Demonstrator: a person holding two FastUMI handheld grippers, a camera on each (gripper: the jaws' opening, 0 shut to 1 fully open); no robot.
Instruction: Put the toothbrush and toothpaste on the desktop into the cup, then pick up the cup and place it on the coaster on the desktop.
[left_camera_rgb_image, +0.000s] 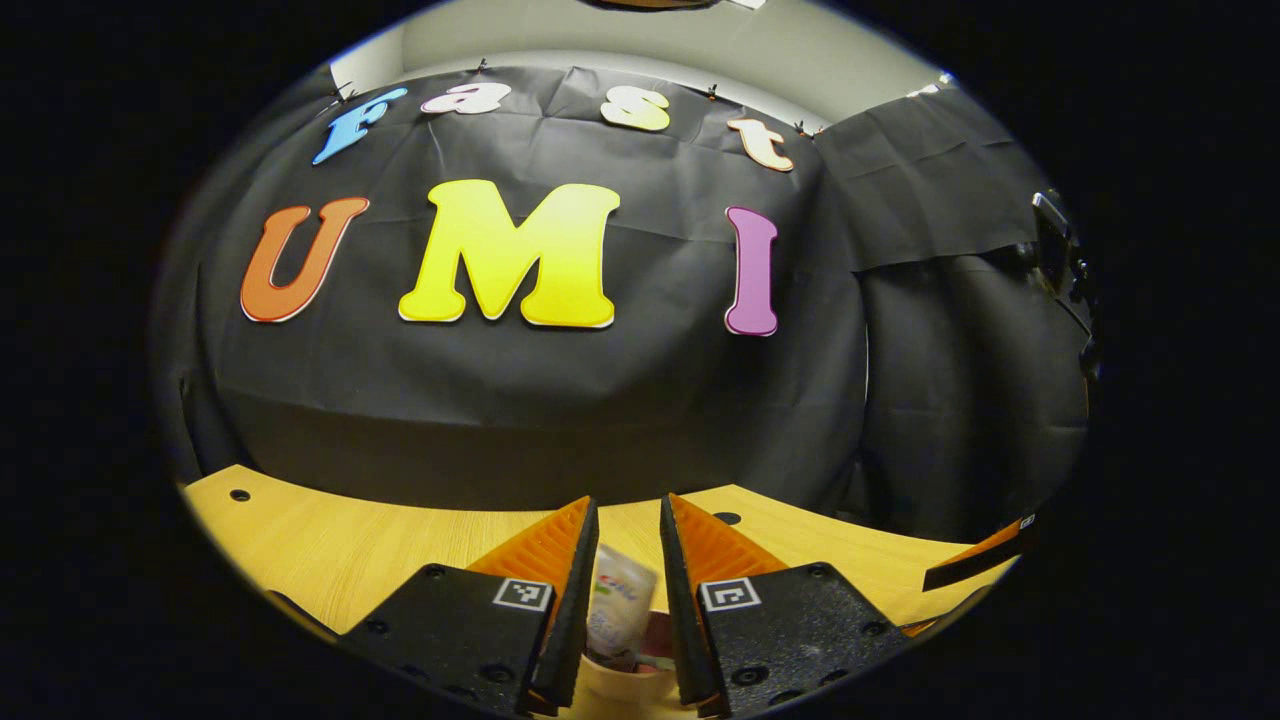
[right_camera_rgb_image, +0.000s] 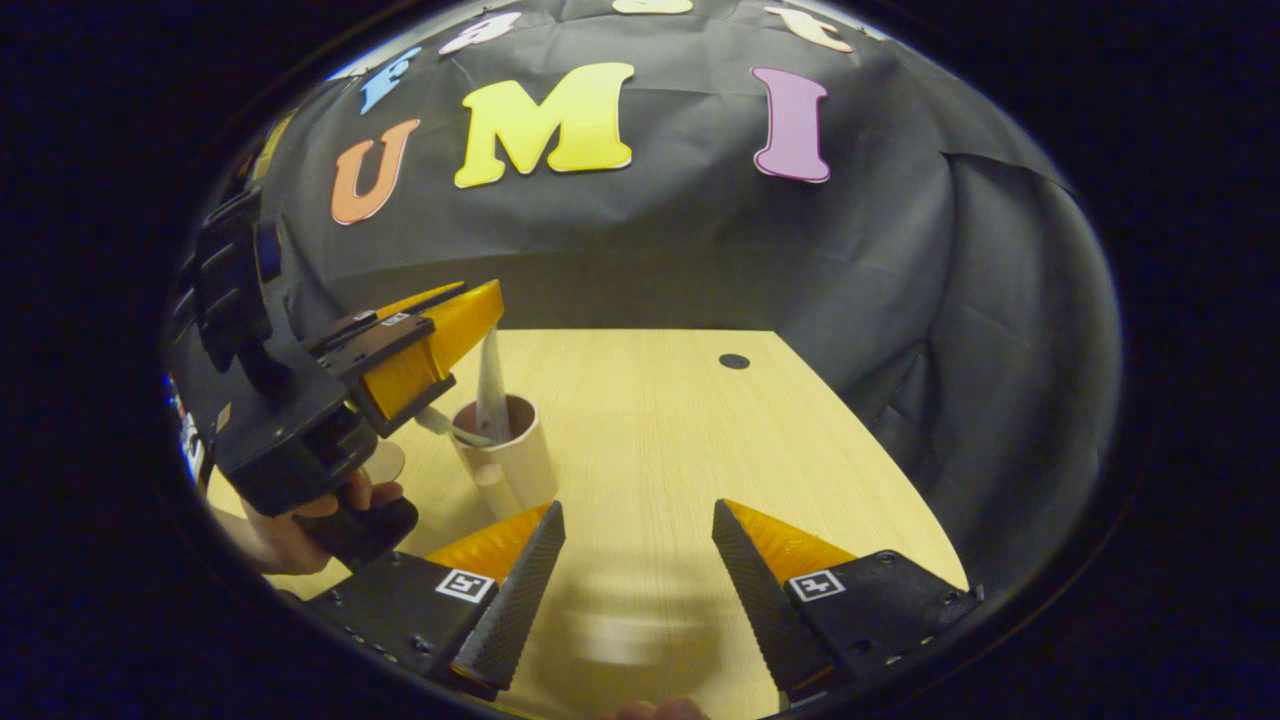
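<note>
Here the left gripper (left_camera_rgb_image: 629, 560) hangs above the cup (right_camera_rgb_image: 505, 450), its fingers a narrow gap apart with the toothpaste (left_camera_rgb_image: 618, 605) between them. The tube stands nearly upright, its lower end already inside the cup; whether both fingers press on it I cannot tell, since the gap looks about as wide as the tube. A slim stem leaning on the rim may be the toothbrush (right_camera_rgb_image: 445, 427), though the view is too coarse to be sure.

To do this step well, lower the tube straight until it bottoms out, then let go and lift clear without nudging the rim.

The right gripper (right_camera_rgb_image: 638, 560) is spread wide over bare desk (right_camera_rgb_image: 650, 420), holding nothing. What may be the coaster (right_camera_rgb_image: 385, 462) lies just beside the cup.
</note>
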